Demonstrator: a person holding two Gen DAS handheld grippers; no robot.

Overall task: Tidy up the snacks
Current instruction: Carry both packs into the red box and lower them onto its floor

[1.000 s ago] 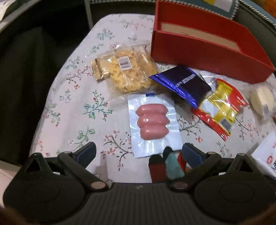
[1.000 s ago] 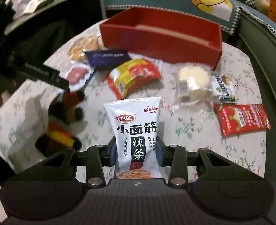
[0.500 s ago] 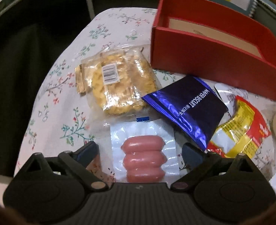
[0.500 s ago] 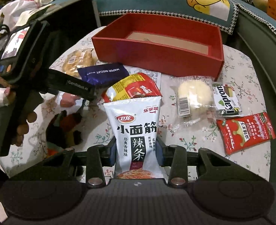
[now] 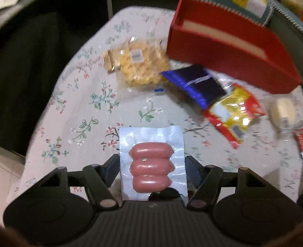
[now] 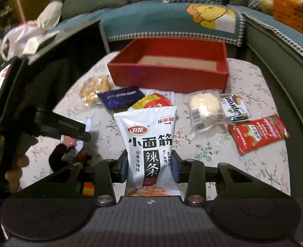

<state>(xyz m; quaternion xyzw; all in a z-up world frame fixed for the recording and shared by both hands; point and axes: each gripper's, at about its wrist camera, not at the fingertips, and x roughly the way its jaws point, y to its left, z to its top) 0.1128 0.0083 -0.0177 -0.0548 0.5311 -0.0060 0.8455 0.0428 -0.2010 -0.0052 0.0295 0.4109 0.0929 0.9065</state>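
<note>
A clear pack of three pink sausages (image 5: 151, 135) sits between the fingers of my left gripper (image 5: 152, 159). Its jaws are closing, the pads press the pack's side edges, and the pack hangs above the floral tablecloth (image 5: 85, 107). My right gripper (image 6: 149, 158) is shut on a white spicy-strip packet (image 6: 149, 127), held upright over the table. The red open box (image 6: 167, 76) stands at the table's far side with nothing showing inside; it also appears as the red box (image 5: 229, 61) at the upper right of the left wrist view.
On the cloth before the box lie a yellow cracker pack (image 5: 139, 61), a blue wafer packet (image 5: 194, 82), a yellow-red packet (image 5: 233, 111), a wrapped bun (image 6: 205, 107), a Kapron packet (image 6: 235, 109) and a red packet (image 6: 258, 133). A sofa surrounds the table.
The left gripper's fingers closed in on the sausage pack, which came away from the blue packet and rose with the gripper. The right gripper lifted a little with the white packet.
</note>
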